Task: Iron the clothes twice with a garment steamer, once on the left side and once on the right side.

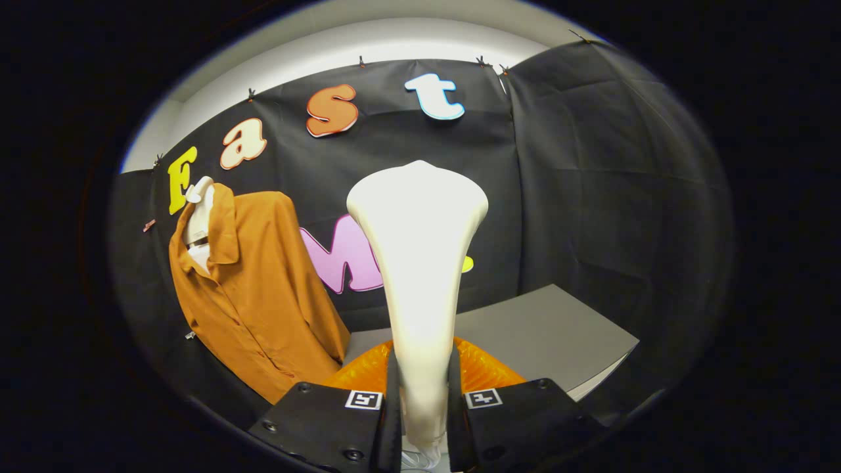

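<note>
Black booth cloth backs the orange shirt [263, 295], left of the upright steamer [420, 263] clamped by the gripper [424, 407].

1. We see our gripper [421, 401] with both fingers pressed on the white garment steamer [418, 263], which stands upright.
2. The orange shirt [253, 295] hangs well apart, beyond the fingers' left.

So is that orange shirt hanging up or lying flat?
Hanging up: the orange shirt is draped upright on a white form against the wall, left of the steamer clamped in the tongs.
</note>
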Available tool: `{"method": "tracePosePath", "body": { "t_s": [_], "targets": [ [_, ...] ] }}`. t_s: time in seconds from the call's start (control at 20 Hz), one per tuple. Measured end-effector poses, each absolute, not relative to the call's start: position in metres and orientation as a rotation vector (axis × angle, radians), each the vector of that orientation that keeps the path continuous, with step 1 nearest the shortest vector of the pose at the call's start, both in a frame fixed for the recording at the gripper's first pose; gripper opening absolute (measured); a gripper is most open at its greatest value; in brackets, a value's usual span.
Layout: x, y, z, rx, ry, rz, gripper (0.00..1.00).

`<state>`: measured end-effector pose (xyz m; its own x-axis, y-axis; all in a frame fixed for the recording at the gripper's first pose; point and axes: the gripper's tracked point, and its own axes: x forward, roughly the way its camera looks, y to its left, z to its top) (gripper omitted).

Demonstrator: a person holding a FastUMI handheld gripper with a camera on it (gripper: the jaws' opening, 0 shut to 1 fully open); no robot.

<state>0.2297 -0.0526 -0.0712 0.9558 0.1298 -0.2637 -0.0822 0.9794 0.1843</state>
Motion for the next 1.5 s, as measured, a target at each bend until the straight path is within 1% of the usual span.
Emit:
{"method": "tracePosePath", "body": {
  "t_s": [0.3,0.5,0.7,1.05,1.5],
  "targets": [
    [0.188,0.041,-0.048,0.156,0.211,0.175,0.31],
    [0.176,0.111,-0.065,0.136,0.231,0.235,0.31],
    [0.184,0.156,-0.093,0.115,0.263,0.252,0.31],
    [0.222,0.200,-0.132,0.057,0.273,0.248,0.31],
    [0.262,0.210,-0.165,0.004,0.264,0.213,0.31]
  ]
}}
